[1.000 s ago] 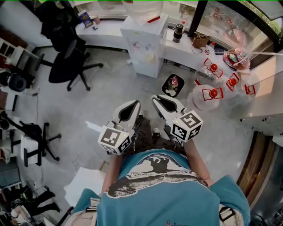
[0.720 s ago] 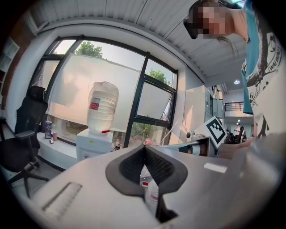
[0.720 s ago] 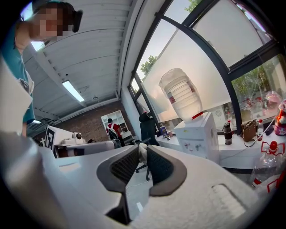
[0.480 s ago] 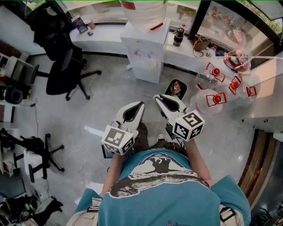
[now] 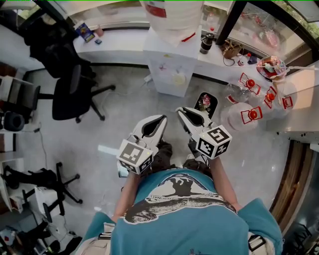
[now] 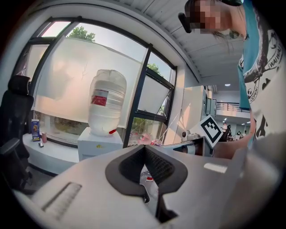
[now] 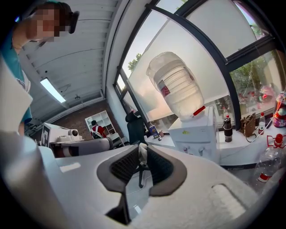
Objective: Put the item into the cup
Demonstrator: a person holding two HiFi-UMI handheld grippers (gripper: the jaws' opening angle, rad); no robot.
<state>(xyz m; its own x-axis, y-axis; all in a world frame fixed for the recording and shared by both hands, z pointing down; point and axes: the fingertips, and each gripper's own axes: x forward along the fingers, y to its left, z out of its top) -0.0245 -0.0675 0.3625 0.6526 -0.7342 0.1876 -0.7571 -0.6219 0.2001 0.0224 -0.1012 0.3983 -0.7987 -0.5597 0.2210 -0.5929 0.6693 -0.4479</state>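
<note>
Both grippers are held out in front of the person's body over a grey floor. In the right gripper view the right gripper (image 7: 142, 151) has its jaws closed on a small pale item (image 7: 142, 154) pinched at the tips; its shape is too small to tell. In the head view this gripper (image 5: 180, 110) points toward a white water dispenser (image 5: 174, 72). The left gripper (image 5: 162, 118) is beside it, and in its own view the left gripper (image 6: 144, 148) has its tips together with nothing between them. No cup shows in any view.
A large water bottle (image 5: 172, 12) sits on top of the dispenser. A black bin (image 5: 205, 102) and clear jugs with red handles (image 5: 247, 115) stand on the floor at the right. A black office chair (image 5: 70, 89) is at the left. A dark flask (image 5: 205, 44) stands on the white counter (image 5: 119, 45).
The person has stepped forward, so the dispenser, bin and jugs sit lower and nearer in the head view. Both grippers keep the same pose and jaw gap.
</note>
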